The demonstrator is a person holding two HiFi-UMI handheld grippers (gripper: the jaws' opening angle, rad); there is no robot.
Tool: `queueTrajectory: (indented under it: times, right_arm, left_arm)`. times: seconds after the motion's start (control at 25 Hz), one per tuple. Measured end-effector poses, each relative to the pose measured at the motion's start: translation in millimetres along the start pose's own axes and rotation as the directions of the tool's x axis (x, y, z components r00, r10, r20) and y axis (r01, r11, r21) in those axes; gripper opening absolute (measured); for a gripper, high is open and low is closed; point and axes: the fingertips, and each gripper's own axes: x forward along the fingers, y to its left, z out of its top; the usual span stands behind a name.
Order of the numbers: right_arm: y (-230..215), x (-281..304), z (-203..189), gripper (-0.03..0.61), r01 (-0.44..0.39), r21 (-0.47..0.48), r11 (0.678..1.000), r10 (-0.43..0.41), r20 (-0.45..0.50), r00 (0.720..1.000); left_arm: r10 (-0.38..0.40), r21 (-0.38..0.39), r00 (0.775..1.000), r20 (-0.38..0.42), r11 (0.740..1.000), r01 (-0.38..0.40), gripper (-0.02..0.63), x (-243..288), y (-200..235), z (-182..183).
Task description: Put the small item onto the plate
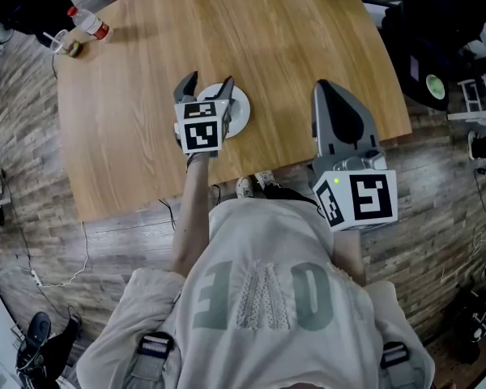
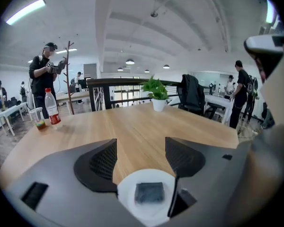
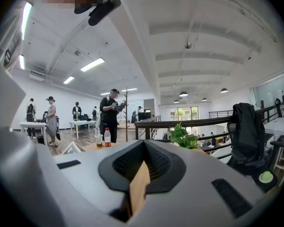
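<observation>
A white plate point(image 1: 240, 113) sits on the wooden table point(image 1: 227, 31) near its front edge. In the left gripper view a small dark grey square item point(image 2: 149, 192) lies flat in the middle of the plate point(image 2: 128, 193). My left gripper point(image 1: 206, 84) hovers just above the plate, open, its jaws point(image 2: 141, 159) standing wide apart with nothing between them. The item lies below and behind the fingertips, apart from them. In the head view the gripper hides the item. My right gripper point(image 1: 326, 89) is held over the table's front right edge, shut and empty point(image 3: 141, 174).
A red-labelled bottle point(image 1: 89, 23) and a cup point(image 1: 61, 43) stand at the table's far left corner. A white pot with a plant point(image 2: 157, 97) stands at the far edge. A chair with a dark jacket point(image 2: 191, 94) and several people are beyond the table.
</observation>
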Motion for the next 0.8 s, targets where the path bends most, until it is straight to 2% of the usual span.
queueTrajectory:
  times: [0.16,0.32,0.4,0.56,0.68,0.8]
  right_arm:
    - [10.0,8.1,20.5,0.017,-0.05,-0.022,0.998,0.051,0.056,0.997]
    - [21.8,20.4,47.9,0.017,-0.105,-0.067,0.992,0.113,0.131,0.985]
    - [27.8,24.8,62.4,0.017,-0.122,-0.084,0.989,0.135,0.169,0.976]
    - [37.9,34.4,96.4,0.017,-0.135,-0.118,0.984,0.161,0.253,0.954]
    - [45.3,36.2,120.6,0.017,-0.143,-0.117,0.983,0.174,0.317,0.932]
    - [59.0,34.4,134.8,0.017,-0.169,-0.123,0.978,0.203,0.362,0.91]
  left_arm:
    - [0.034,-0.055,0.984,0.177,0.998,-0.025,0.321,-34.7,13.2,61.8]
    - [0.086,-0.07,0.94,0.329,0.995,-0.067,0.315,-79.9,24.4,115.3]
    - [0.122,-0.079,0.907,0.402,0.992,-0.098,0.236,-106.6,28.1,138.4]
    - [0.196,-0.065,0.8,0.567,0.979,-0.194,0.045,-170.1,33.8,185.0]
    - [0.217,-0.053,0.705,0.675,0.968,-0.247,0.009,-217.7,31.0,212.1]
    - [0.246,-0.048,0.614,0.75,0.946,-0.32,0.009,-259.8,29.9,225.4]
